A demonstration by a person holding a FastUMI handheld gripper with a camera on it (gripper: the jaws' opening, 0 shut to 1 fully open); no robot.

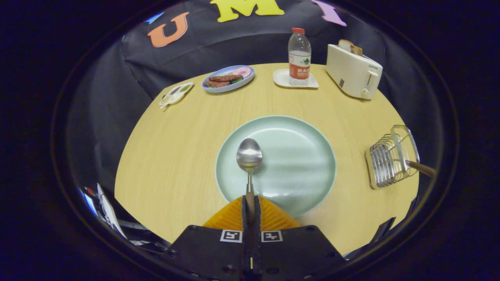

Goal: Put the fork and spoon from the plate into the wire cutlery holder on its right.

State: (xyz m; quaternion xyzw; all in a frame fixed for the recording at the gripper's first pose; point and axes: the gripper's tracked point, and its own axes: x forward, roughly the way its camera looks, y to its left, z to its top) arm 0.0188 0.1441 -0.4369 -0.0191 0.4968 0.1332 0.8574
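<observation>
My gripper is shut on the handle of a metal spoon. The spoon's bowl points forward over the near left part of a pale green plate in the middle of the round wooden table. The wire cutlery holder stands to the right of the plate near the table's right edge. A brown handle sticks out of the holder toward the right; I cannot tell what utensil it belongs to.
Beyond the plate stand a water bottle on a white coaster, a white toaster with bread in it, a blue plate of food and a small packet. The table edge curves close on my left.
</observation>
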